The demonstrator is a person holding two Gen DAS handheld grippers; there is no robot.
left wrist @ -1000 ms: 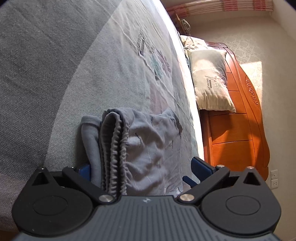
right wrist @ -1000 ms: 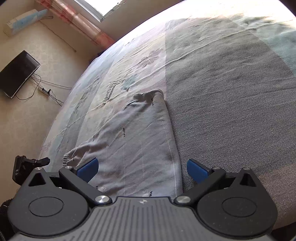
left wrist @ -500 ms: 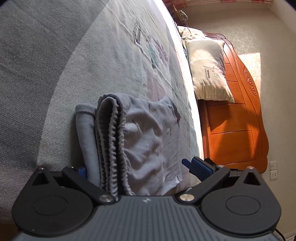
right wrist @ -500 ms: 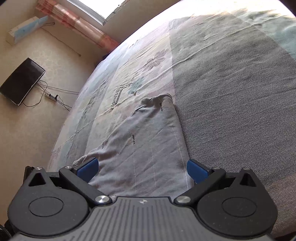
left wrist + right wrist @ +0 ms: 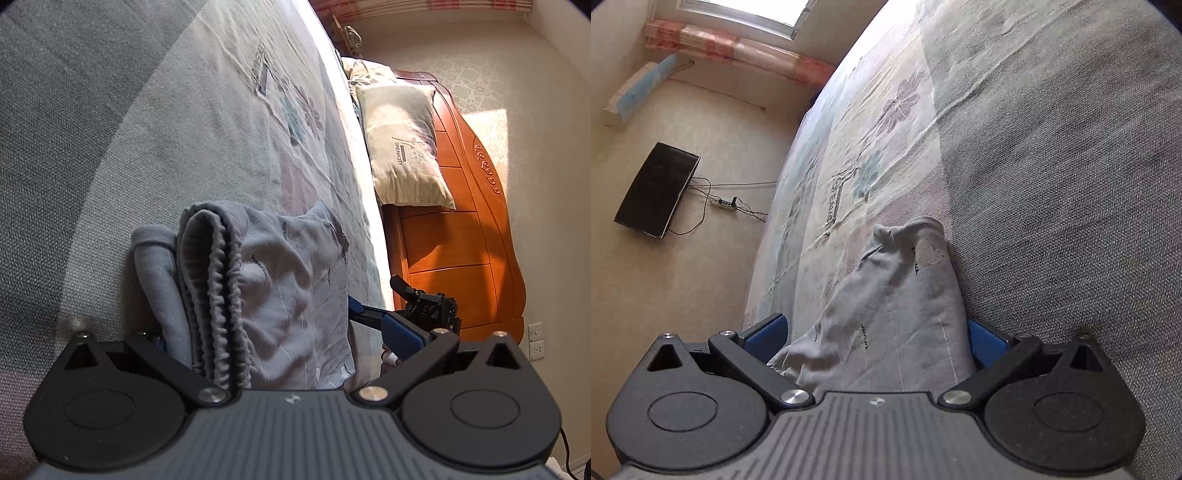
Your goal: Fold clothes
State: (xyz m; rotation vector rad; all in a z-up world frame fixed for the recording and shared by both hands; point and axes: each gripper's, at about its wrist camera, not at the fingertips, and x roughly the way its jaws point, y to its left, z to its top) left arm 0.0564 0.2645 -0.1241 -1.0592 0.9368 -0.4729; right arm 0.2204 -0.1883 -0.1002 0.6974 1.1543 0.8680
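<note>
I see a big bed with a grey and flowered cover (image 5: pixel 110 155). The soft grey folded pants (image 5: pixel 266 295) lie near its side edge, the long way running along that edge. My left gripper (image 5: pixel 280 343) and right gripper (image 5: pixel 875 332) both have blue fingers (image 5: pixel 764 330) spread wide, one on each side of the cloth.

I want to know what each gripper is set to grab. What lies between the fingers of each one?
Grey garment fills both gaps: its gathered waistband end in the left gripper (left wrist view), its other end in the right gripper (right wrist view).
</note>
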